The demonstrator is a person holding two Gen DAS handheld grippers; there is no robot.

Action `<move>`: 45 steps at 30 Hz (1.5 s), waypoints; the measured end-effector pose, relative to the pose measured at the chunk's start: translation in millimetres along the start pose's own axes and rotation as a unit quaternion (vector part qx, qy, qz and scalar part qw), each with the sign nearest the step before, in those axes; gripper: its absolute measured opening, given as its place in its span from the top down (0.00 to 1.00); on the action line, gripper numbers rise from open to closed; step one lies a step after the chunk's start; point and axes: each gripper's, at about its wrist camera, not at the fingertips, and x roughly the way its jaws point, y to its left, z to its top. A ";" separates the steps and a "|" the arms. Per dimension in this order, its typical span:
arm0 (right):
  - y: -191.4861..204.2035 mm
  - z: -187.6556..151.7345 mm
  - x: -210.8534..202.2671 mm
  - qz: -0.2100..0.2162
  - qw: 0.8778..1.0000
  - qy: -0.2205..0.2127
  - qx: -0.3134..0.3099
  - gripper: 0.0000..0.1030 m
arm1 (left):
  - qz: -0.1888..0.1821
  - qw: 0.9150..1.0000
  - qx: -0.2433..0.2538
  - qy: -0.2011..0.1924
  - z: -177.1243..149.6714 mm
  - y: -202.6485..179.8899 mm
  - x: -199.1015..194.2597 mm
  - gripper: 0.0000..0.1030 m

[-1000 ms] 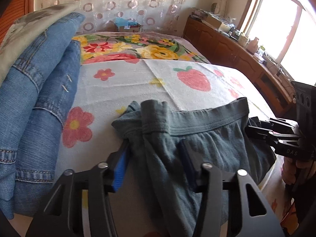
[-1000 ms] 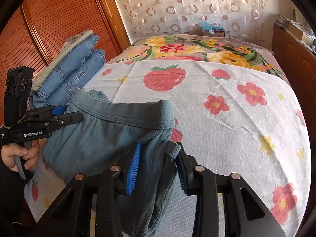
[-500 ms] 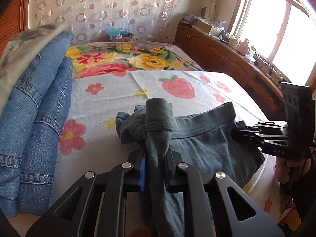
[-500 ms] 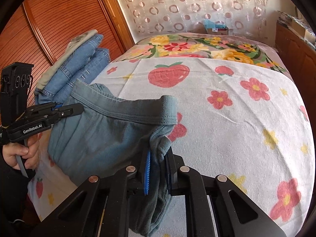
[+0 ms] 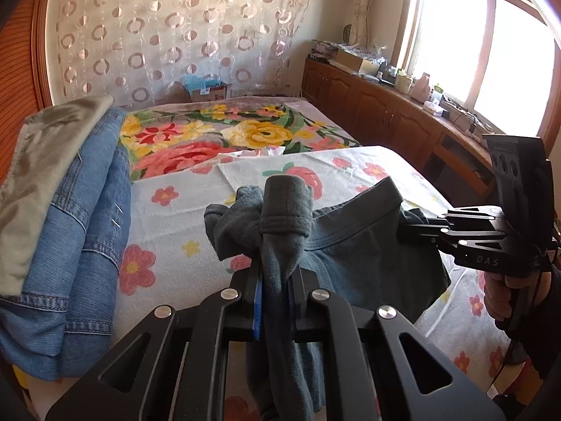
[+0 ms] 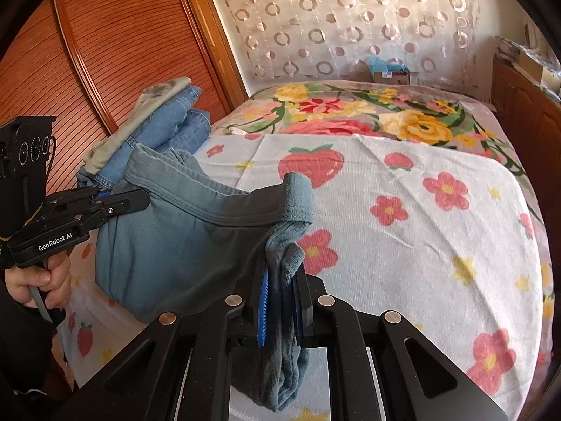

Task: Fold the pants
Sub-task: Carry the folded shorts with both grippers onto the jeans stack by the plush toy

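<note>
While both grippers clamp the pants (image 5: 350, 256) waistband — bedspread (image 6: 420, 245) beyond lies bare.

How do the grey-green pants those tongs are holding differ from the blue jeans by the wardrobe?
The grey-green pants are soft, plain knit with a ribbed waistband; the blue jeans are stiff denim with visible seams. The pants hang unfolded between the left tongs and right tongs, both clamped on the waistband; the jeans lie folded in a pile, untouched, under a pale cloth. Both are over the flowered bed.
</note>
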 end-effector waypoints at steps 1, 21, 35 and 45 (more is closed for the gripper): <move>1.7 2.5 0.1 -0.001 1.000 -0.003 -0.003 0.89 | 0.000 1.000 0.000 -0.003 0.4 -0.3 -2.9 0.89; 38.7 41.2 -23.3 0.007 0.996 -0.067 -0.066 0.89 | 0.034 0.996 -0.015 -0.077 26.8 25.8 -64.5 0.89; 64.9 114.4 2.3 0.033 0.986 -0.105 -0.124 0.89 | 0.091 0.987 -0.026 -0.126 68.9 76.5 -109.8 0.89; 71.9 156.1 59.3 0.070 0.976 -0.122 -0.164 0.89 | 0.155 0.974 -0.060 -0.152 63.0 124.7 -126.6 0.89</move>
